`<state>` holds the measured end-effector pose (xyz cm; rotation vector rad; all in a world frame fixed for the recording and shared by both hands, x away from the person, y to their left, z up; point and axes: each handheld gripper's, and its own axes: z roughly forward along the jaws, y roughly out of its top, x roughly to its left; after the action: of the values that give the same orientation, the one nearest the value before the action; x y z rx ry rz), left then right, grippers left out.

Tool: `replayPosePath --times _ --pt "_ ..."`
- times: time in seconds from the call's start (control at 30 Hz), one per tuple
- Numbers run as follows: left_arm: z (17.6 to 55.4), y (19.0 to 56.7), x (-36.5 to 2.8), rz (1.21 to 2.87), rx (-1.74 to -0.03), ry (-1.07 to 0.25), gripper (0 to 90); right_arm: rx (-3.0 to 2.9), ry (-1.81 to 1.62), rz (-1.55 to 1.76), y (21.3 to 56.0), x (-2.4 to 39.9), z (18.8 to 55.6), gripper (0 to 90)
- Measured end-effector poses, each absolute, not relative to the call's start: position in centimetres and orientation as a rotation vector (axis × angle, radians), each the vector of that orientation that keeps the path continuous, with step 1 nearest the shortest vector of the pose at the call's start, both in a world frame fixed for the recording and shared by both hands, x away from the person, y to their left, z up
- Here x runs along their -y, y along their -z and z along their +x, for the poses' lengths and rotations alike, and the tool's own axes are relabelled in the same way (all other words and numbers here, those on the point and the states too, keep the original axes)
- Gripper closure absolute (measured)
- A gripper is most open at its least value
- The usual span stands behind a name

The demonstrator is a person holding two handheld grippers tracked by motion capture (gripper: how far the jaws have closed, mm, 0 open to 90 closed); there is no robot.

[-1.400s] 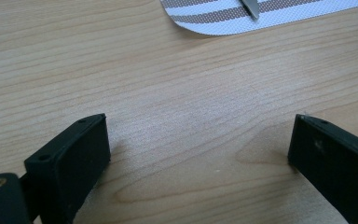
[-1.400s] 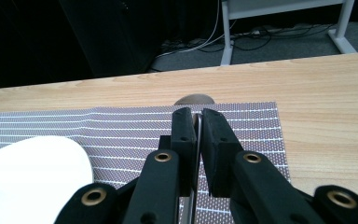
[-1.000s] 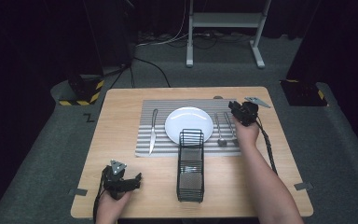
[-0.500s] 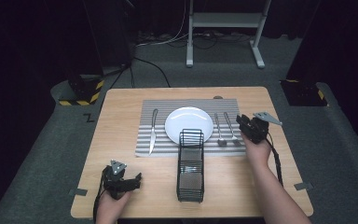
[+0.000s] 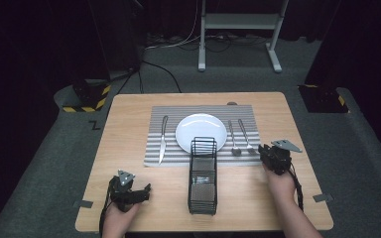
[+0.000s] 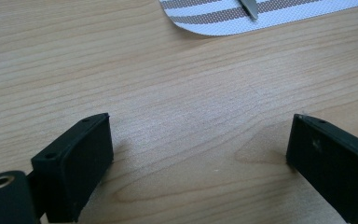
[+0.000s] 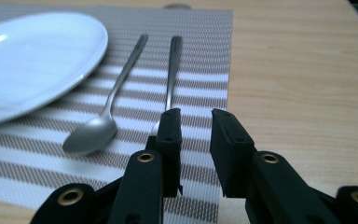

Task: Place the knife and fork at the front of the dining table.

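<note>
A white plate [image 5: 200, 131] sits in the middle of a striped placemat [image 5: 154, 154], with a knife [image 5: 163, 139] to its left and a spoon [image 5: 232, 139] and a fork [image 5: 245, 136] to its right. My right gripper [image 5: 264, 149] hovers low at the mat's front right corner. Its jaws stand a narrow gap apart with nothing between them. In the right gripper view that gripper [image 7: 196, 126] points along the fork [image 7: 173, 65], with the spoon [image 7: 91, 133] and plate [image 7: 32, 56] to the left. My left gripper [image 5: 146, 189] rests at the front left, wide open [image 6: 200, 154] over bare wood.
A black wire basket [image 5: 203, 176] stands on the table in front of the plate, between my two hands. The knife tip [image 6: 249, 8] and mat edge [image 6: 205, 18] lie beyond the left jaws. Dark carpet surrounds the wooden table [image 5: 287, 119].
My right gripper has come from beside the plate's far right toward the front, ending at the mat's front right corner. The left gripper has stayed where it was.
</note>
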<state>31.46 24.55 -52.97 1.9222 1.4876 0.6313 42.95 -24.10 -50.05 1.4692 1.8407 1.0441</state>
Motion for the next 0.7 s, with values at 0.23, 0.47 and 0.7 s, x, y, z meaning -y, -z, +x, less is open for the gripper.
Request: replayPosePath --times 0.23,0.47,0.7 --pt "31.5 53.0 -24.6 1.921 -1.485 -0.627 7.3 -1.879 -0.93 1.515 51.4 24.0 43.6 74.4" --pt "31.5 53.0 -24.6 1.927 -1.481 -0.621 7.2 -1.917 -0.926 1.491 52.2 23.1 43.1 74.3" --pt "31.5 53.0 -24.6 1.927 -1.481 -0.621 7.3 -1.926 -0.948 1.472 52.2 22.8 42.8 72.3"
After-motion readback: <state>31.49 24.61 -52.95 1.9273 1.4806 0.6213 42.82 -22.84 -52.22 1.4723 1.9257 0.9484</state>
